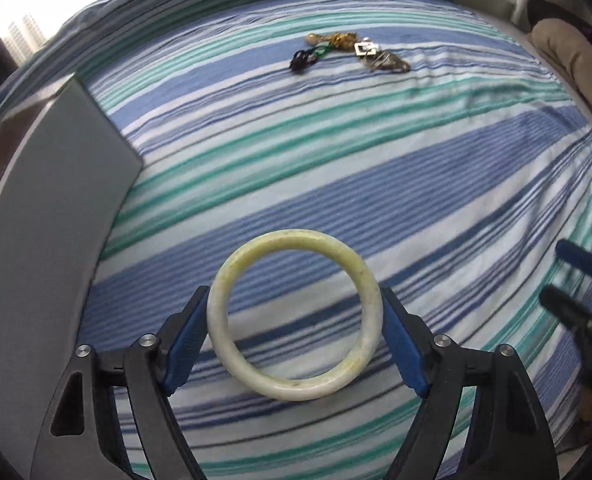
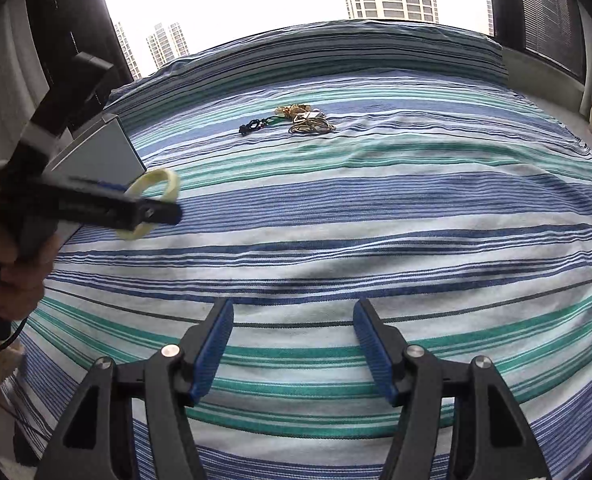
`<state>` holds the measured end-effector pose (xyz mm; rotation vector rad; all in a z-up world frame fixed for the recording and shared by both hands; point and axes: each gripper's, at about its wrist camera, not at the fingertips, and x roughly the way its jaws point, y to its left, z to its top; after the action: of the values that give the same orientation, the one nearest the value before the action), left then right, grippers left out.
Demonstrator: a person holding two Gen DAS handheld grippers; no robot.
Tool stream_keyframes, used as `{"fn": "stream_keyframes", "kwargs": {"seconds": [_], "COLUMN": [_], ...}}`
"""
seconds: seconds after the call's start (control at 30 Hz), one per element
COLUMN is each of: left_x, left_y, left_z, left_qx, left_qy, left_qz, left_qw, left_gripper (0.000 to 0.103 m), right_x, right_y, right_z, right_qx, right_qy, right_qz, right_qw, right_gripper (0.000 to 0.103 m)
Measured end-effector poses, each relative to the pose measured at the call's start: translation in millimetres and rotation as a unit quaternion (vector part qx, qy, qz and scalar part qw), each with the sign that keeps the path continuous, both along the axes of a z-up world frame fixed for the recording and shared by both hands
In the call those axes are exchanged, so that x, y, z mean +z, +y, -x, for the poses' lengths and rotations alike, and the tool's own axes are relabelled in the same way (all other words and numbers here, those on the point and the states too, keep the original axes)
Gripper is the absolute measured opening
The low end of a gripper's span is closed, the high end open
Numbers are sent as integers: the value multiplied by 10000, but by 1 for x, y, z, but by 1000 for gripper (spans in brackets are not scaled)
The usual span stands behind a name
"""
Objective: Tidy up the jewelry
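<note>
Soft daylight, blown-out window, fisheye warp

bedspread (image 2: 376, 216) wide open in the middle | jewelry pile (image 2: 300, 120) sits at 12 o'clock | grey box (image 2: 107, 152) blocks 10 o'clock | left gripper (image 2: 163, 204) hangs beside it
</note>
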<state>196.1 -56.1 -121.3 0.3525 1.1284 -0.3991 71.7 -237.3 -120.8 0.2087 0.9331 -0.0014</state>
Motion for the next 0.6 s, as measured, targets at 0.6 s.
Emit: {"fn": "stream_keyframes", "kwargs": {"seconds": [0.6], "left_x": [41], "left_y": [77], "left_z": [54], "left_qx": [766], "left_qy": [-788], "left_qz": [548], "left_qw": [9924], "left_gripper": [94], "right_x": [44], "right_y": [-25], "right_z": [-190], "right_qx": [1160], "right_qy": [679], "right_qz": [320], "right_qw": [9904], "right_gripper": [67]}}
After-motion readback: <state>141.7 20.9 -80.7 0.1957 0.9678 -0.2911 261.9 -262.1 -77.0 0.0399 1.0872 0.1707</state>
